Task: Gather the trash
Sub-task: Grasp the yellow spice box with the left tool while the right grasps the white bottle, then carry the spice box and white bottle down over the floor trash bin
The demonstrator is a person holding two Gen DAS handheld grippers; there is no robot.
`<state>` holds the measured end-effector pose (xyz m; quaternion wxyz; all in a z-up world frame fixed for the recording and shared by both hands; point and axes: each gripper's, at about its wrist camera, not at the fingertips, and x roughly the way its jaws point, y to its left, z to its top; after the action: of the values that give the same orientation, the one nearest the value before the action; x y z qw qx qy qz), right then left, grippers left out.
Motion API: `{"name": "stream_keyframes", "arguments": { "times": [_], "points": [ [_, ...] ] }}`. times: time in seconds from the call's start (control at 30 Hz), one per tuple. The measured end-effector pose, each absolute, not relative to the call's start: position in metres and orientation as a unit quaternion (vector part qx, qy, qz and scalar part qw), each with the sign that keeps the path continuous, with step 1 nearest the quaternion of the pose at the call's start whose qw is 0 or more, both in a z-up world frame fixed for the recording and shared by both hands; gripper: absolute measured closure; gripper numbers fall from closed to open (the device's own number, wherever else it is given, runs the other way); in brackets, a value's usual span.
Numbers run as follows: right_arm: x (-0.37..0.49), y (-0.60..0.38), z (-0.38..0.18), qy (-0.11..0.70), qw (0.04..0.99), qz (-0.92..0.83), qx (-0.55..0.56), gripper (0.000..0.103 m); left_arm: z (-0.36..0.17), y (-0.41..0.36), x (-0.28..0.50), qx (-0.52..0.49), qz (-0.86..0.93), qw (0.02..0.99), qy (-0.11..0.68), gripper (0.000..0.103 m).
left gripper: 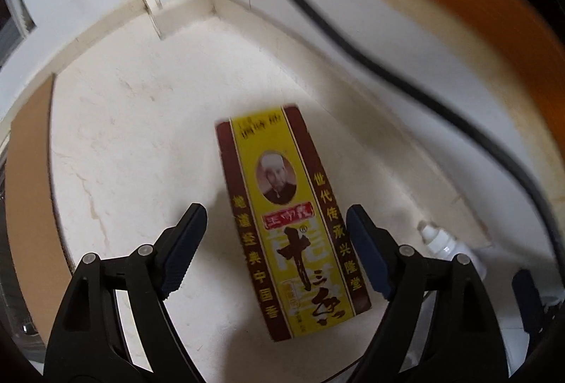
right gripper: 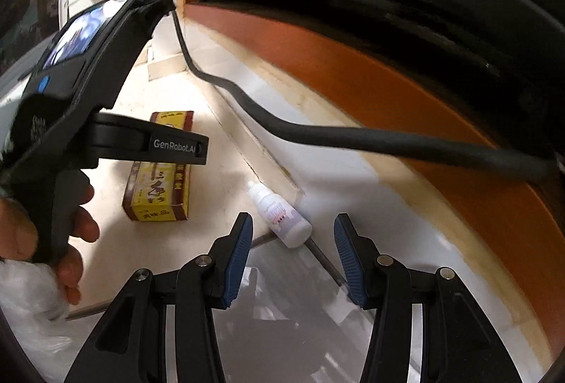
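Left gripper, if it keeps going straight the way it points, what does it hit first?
Most likely the yellow box, lying flat on the pale counter between the open fingers of the left gripper. Depth is hard to judge.

The left wrist view is directed steeply down, close over the pale counter. The right wrist view is angled less steeply along the counter's back wall, from nearby. Shared by both views: the yellow box, white bottle and black cable.

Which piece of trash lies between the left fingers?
The yellow box, flat between the open left fingers. The white bottle lies outside them, to their right.
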<state>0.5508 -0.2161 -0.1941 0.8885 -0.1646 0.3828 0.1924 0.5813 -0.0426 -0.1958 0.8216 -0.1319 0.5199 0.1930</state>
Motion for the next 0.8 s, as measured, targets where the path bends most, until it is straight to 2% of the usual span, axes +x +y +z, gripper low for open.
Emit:
{"name": "stream_keyframes", "arguments": {
  "times": [0.1,0.23,0.33,0.47,0.5,0.8],
  "points": [
    [0.559,-0.205,-0.203,0.388,0.880,0.206,-0.180,0.054,-0.207,-0.031,0.576,-0.164,0.178,0.815,0.527,0.024],
    [0.567,-0.190,-0.216,0.399,0.866,0.215,-0.211,0.055,-0.212,-0.028,0.568,-0.150,0.176,0.817,0.528,0.024],
    [0.575,-0.184,-0.232,0.421,0.852,0.224,-0.218,0.062,-0.213,-0.027,0.559,-0.152,0.160,0.820,0.529,0.025],
    [0.583,-0.184,-0.248,0.444,0.840,0.232,-0.208,0.076,-0.207,-0.022,0.550,-0.146,0.156,0.823,0.525,0.046],
    [0.582,-0.184,-0.249,0.442,0.841,0.235,-0.207,0.079,-0.207,-0.022,0.548,-0.150,0.148,0.823,0.527,0.046],
    [0.566,-0.181,-0.255,0.448,0.842,0.243,-0.175,0.079,-0.188,-0.030,0.531,-0.147,0.123,0.833,0.519,0.047]
  ]
}}
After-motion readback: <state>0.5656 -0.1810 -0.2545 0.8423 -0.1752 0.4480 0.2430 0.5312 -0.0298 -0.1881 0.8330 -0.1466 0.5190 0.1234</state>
